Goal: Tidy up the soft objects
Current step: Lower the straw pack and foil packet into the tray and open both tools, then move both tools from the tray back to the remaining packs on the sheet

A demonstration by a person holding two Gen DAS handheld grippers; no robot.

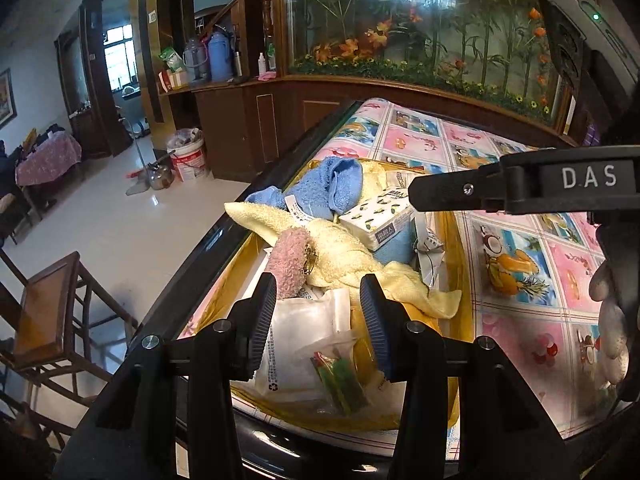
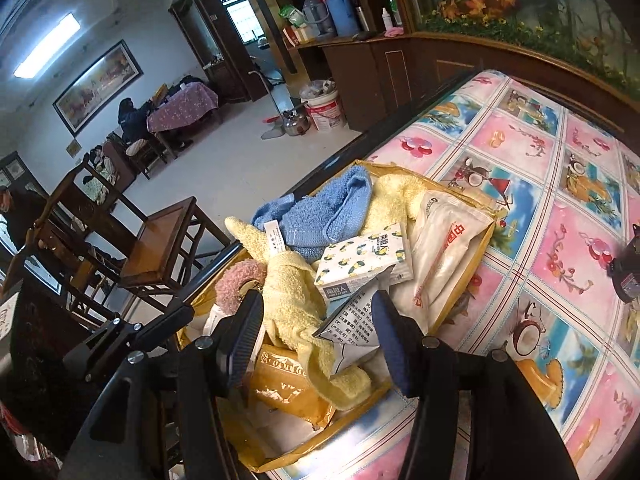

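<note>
Mid-sort, both black two-finger grippers, left [image 1: 318,304] & right [image 2: 316,320], hover part-open w/ nothing held over yellow tray [image 2: 460,200]; next, I reckon: grab fluffy yellow towel [image 2: 296,292].

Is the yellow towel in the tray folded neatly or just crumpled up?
Crumpled. The yellow towel lies bunched and twisted in the tray, one end trailing toward the near side, partly under the tissue pack and the blue towel.
</note>
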